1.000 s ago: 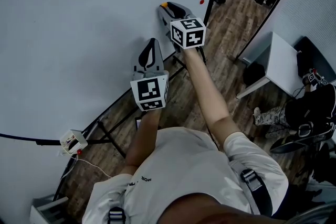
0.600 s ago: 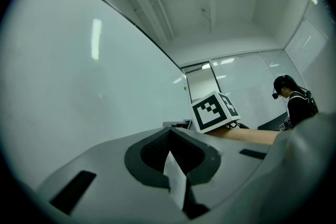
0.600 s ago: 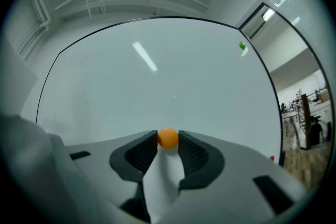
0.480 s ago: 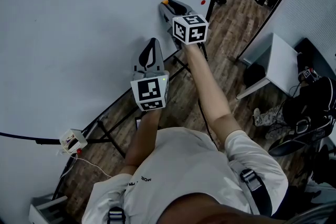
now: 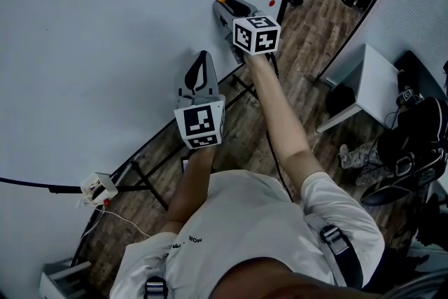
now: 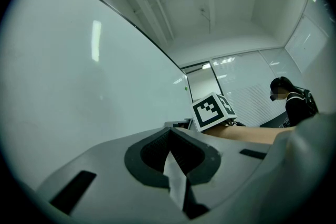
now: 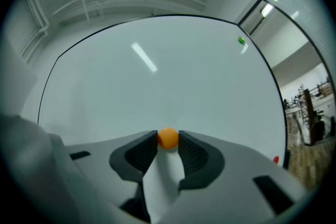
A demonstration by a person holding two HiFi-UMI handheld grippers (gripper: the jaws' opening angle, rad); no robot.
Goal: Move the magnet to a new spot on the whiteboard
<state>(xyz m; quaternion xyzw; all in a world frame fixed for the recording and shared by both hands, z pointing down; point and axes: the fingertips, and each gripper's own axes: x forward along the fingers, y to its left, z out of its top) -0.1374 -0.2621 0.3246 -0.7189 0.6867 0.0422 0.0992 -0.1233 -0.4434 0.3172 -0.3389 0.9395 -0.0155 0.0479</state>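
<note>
the right gripper's [image 7: 168,140] fingers [image 7: 140,150] are pinching a small orange magnet [image 7: 168,138] at their very tips, one pad on each side of it. just behind it stands the whiteboard [image 7: 157,71], though whether the magnet touches the surface or sits a little off it can't be told. a red magnet [image 7: 276,159] lies near the board's right edge, and a green magnet [image 7: 241,40] higher up, both well apart from the orange one. over the last second the right gripper has crept slightly up and to the right in the head view, toward the red magnet, taking the orange magnet with it. so the move looks under way, with the setting down and letting go still to come. the left gripper [image 6: 169,136] has stayed where it was, near the board's lower edge, its fingers [image 6: 152,152] pressed together with nothing between them.
</note>
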